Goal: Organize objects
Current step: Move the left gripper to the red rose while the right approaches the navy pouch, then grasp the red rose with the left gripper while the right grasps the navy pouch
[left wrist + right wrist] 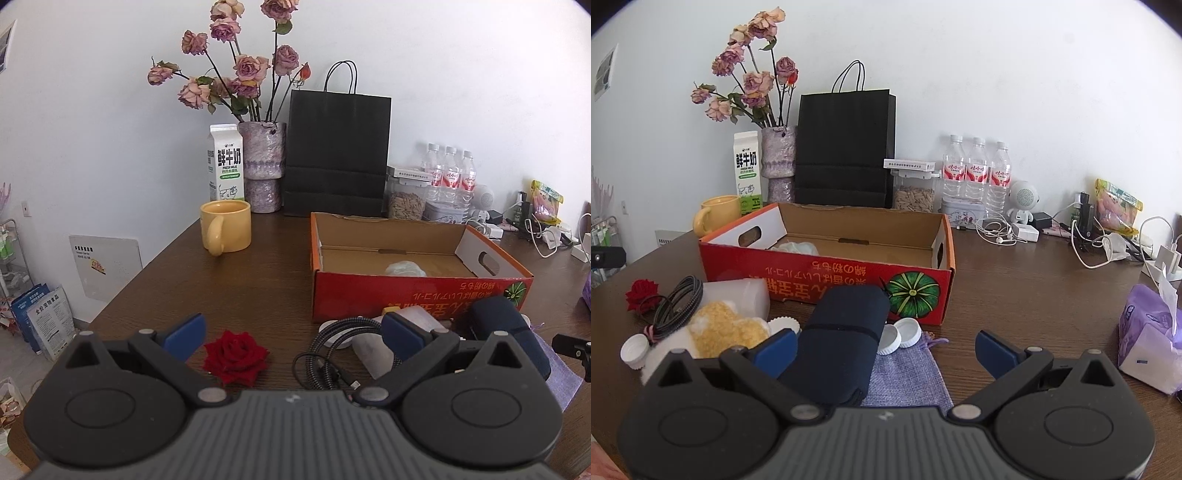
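Navy pouch (pixel 846 332) before red box (pixel 827 280): soft, light, squashy; pinch mid-body. Right claw (pixel 886 350) spread, empty. Left claw (pixel 291 338) spread near rose (pixel 235 356).

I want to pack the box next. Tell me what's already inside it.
The red cardboard box holds one pale crumpled item near its front wall. The rest of the visible floor is bare cardboard; the front wall hides the nearest strip.
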{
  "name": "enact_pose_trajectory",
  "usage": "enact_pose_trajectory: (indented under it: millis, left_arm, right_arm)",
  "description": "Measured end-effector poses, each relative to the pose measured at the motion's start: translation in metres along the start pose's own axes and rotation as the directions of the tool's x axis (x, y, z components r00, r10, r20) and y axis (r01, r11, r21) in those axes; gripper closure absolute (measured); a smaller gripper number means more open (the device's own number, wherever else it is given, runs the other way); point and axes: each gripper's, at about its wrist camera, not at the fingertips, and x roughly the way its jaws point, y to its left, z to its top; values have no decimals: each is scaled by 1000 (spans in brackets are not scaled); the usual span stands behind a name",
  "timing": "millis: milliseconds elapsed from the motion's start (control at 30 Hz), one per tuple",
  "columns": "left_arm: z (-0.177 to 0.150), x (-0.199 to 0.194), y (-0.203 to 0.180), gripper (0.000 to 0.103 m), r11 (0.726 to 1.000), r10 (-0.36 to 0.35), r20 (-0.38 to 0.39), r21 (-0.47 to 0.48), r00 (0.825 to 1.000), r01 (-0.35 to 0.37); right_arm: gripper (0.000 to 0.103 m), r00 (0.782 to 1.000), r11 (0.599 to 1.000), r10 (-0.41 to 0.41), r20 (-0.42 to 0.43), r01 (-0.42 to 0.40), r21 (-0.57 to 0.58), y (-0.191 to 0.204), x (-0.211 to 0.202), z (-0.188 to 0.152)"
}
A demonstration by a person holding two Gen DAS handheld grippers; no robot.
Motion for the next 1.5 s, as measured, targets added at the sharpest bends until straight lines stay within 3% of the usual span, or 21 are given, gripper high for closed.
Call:
enact_pose_trajectory:
  millis: [333, 667, 1100, 1167, 1300, 1400, 1500]
  left_arm:
    - [-9, 12, 26, 0, 998, 56, -42, -26, 998, -57]
    - [-19, 51, 63, 0, 988, 134, -116, -68, 984, -142]
    - [-22, 101, 60, 1, 991, 106, -179, -58, 978, -118]
    - [-22, 105, 59, 8, 994, 75, -185, -67, 980, -88]
    - [-24, 108, 59, 48, 996, 15, -199, -86, 980, -33]
    - [-26, 107, 58, 59, 996, 7, -191, -90, 982, -25]
    - [-25, 106, 58, 61, 995, 6, -182, -94, 983, -24]
  right_arm:
    - [0, 997, 998, -21, -70, 17, -62, 21, 43, 4]
    - [1, 993, 996, -45, -109, 35, -84, 36, 73, 5]
    - [4, 990, 995, -65, -126, 54, -89, 43, 86, 7]
    - [8, 990, 996, -59, -129, 49, -79, 43, 87, 6]
    - [21, 990, 997, -42, -132, 34, -63, 46, 89, 5]
    - [28, 991, 998, -26, -134, 19, -53, 48, 89, 5]
    - [30, 991, 999, -26, -131, 20, -42, 47, 88, 5]
